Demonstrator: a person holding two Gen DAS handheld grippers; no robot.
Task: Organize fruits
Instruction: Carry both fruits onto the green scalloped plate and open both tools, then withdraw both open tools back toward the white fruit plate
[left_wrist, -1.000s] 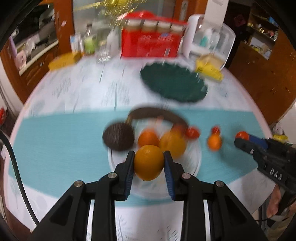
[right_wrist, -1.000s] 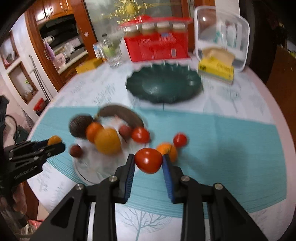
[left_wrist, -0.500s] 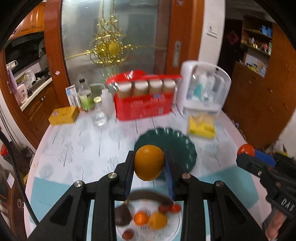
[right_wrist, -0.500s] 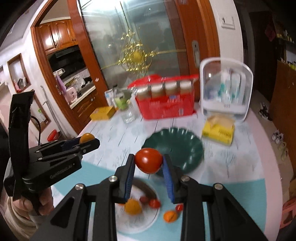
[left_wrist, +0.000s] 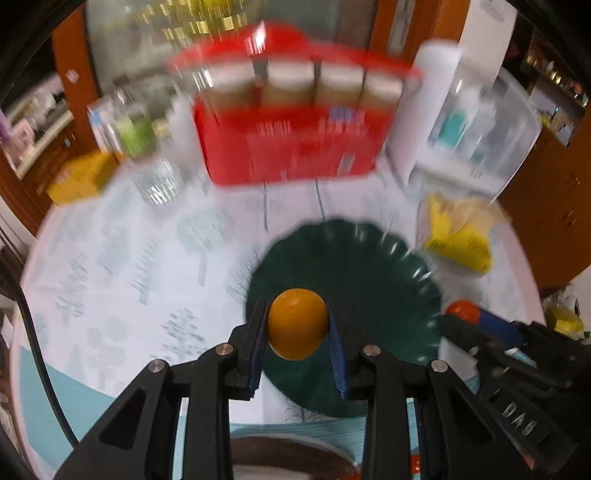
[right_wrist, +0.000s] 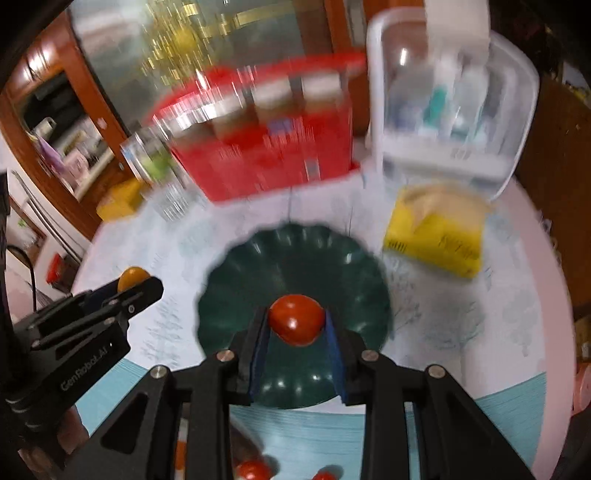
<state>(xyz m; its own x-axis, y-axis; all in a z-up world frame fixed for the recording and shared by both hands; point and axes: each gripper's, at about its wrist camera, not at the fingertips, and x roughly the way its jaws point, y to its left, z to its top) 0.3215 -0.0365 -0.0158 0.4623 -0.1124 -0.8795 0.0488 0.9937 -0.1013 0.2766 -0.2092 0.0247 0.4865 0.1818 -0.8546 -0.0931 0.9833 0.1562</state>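
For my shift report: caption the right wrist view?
Right gripper holding a tomato above the green plate, left gripper beside it carrying an orange.

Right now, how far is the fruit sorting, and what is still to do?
Nothing is placed yet: the green plate shows no fruit in it. In hand: the left gripper is shut on an orange, the right gripper on a tomato, both in front of the plate. Left to do: set both down. Small red fruits remain near the bottom edge.

Bare green plate before red crate
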